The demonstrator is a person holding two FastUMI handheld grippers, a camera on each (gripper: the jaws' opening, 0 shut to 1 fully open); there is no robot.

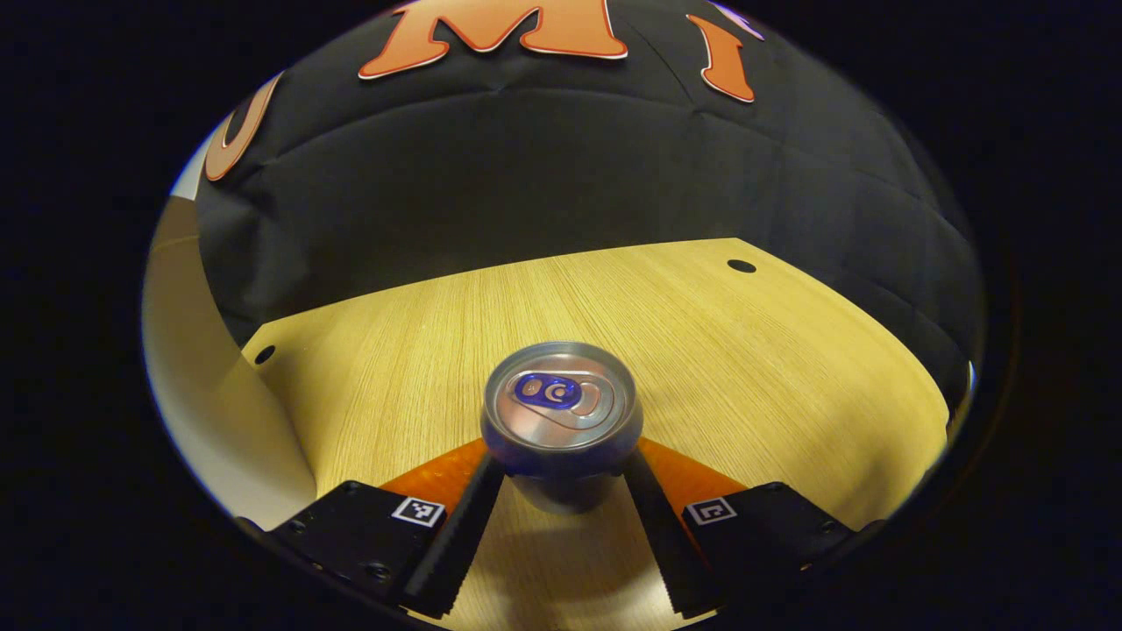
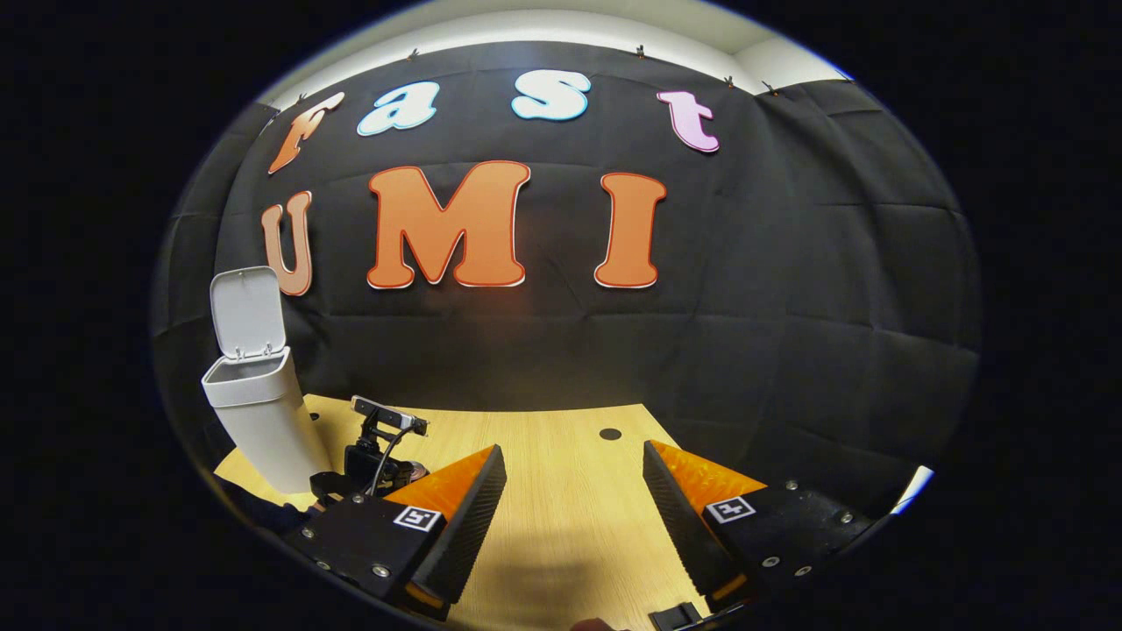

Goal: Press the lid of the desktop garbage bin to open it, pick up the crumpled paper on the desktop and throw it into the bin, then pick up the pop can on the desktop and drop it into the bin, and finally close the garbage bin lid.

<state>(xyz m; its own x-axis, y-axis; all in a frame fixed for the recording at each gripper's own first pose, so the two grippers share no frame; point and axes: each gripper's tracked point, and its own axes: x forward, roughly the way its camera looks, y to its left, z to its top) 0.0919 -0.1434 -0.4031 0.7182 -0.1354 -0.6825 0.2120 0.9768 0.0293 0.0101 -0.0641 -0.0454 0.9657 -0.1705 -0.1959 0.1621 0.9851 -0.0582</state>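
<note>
You have the can [image 1: 559,410] standing upright on the table [image 1: 754,350], between the left gripper's [image 1: 561,478] two fingers. In the right gripper view, the bin [image 2: 259,412] stands on the table far to the left of your right gripper [image 2: 574,491], its lid [image 2: 245,311] up. The wall is behind the bin.

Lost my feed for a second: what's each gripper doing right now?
Left gripper: shut on the pop can, a finger on each side.
Right gripper: open, holding nothing, above the table.
</note>
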